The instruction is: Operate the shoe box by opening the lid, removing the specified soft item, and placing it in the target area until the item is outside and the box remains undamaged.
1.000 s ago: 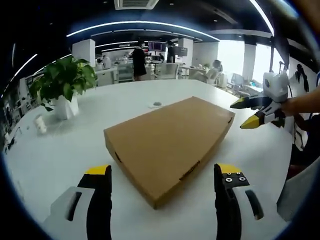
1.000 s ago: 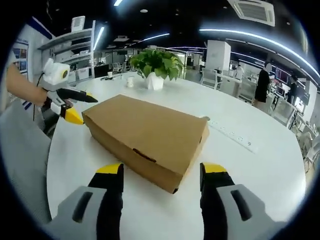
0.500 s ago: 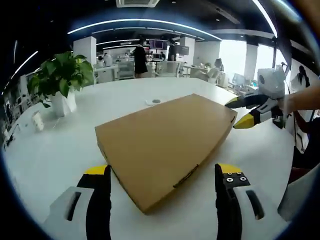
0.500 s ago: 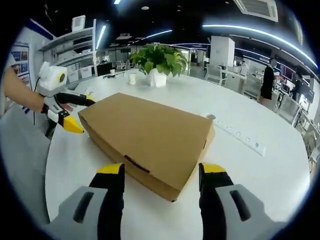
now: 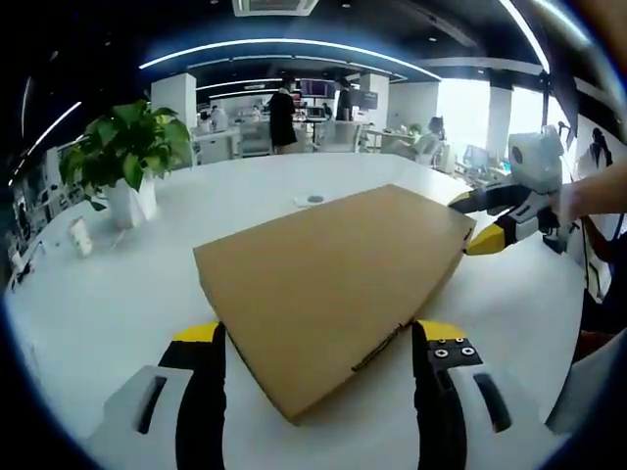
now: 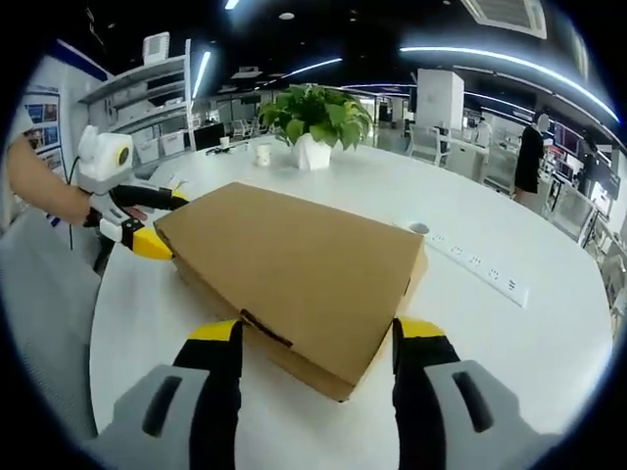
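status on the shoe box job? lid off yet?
Done: nothing visible; the shoe box sits on the white table with its lid shut. In hand: both open hand-held grippers flank it, the left hand-held gripper at one end and the right hand-held gripper at the other. Left: open the lid, remove the soft item, place it.

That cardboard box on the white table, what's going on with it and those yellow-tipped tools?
A person is working on a closed cardboard shoe box lying on a round white table, with a hand-held gripper in each hand. The left hand-held gripper sits at one end of the box, open, jaws either side of a corner. The right hand-held gripper is at the opposite end, also open around the edge. The lid is not yet open. A potted plant stands farther back.
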A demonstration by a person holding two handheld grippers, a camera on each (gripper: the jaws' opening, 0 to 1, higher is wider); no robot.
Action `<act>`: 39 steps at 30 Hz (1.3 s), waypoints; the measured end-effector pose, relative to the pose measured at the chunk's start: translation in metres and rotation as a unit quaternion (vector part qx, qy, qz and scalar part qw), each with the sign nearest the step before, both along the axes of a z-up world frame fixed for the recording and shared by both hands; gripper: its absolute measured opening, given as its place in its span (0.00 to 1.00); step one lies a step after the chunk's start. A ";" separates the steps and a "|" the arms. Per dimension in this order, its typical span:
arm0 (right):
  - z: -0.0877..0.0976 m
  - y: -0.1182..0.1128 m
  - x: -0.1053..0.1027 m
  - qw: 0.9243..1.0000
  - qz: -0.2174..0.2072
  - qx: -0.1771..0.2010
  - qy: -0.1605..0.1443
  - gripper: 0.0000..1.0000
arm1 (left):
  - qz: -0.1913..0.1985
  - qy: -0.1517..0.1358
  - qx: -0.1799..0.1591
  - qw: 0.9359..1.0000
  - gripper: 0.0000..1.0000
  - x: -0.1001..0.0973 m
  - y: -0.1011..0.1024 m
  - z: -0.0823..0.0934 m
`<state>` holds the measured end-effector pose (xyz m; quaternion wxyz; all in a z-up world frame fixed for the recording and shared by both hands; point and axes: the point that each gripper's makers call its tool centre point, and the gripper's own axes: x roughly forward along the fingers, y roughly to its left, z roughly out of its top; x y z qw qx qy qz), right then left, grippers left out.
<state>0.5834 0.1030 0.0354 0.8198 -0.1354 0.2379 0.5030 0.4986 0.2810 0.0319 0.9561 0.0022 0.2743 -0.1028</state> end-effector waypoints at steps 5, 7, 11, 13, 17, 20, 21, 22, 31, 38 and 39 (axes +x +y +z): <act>-0.001 0.002 -0.003 1.000 -0.007 -0.002 0.002 0.57 | -0.003 0.003 -0.002 1.000 0.79 -0.001 0.001 0.000; -0.001 0.002 -0.004 1.000 -0.010 -0.004 0.003 0.57 | -0.005 0.004 -0.002 1.000 0.79 -0.001 0.001 0.000; -0.001 0.002 -0.007 1.000 -0.016 -0.007 0.006 0.57 | -0.012 0.006 -0.001 1.000 0.79 -0.001 0.002 0.000; -0.001 0.002 -0.007 1.000 -0.022 -0.008 0.008 0.57 | -0.016 0.008 -0.001 1.000 0.79 -0.001 0.003 0.000; 0.000 0.004 -0.013 0.999 -0.030 -0.011 0.008 0.56 | -0.025 0.014 0.001 1.000 0.79 -0.001 0.005 0.001; 0.000 0.004 -0.015 0.999 -0.036 -0.013 0.010 0.56 | -0.032 0.017 0.001 0.999 0.79 -0.001 0.006 0.001; 0.000 0.005 -0.017 0.999 -0.039 -0.014 0.010 0.56 | -0.034 0.018 0.002 0.999 0.79 -0.001 0.007 0.001; 0.000 0.005 -0.018 0.999 -0.041 -0.014 0.011 0.56 | -0.038 0.020 0.002 0.999 0.79 -0.002 0.008 0.001; 0.001 0.008 -0.027 0.998 -0.065 -0.012 0.011 0.56 | -0.063 0.033 0.006 0.997 0.78 -0.002 0.014 0.000; 0.000 0.008 -0.033 0.996 -0.082 -0.014 0.015 0.55 | -0.080 0.033 0.006 0.996 0.78 -0.004 0.017 0.000; 0.000 0.008 -0.035 0.996 -0.085 -0.015 0.015 0.55 | -0.082 0.033 0.006 0.996 0.78 -0.004 0.017 0.000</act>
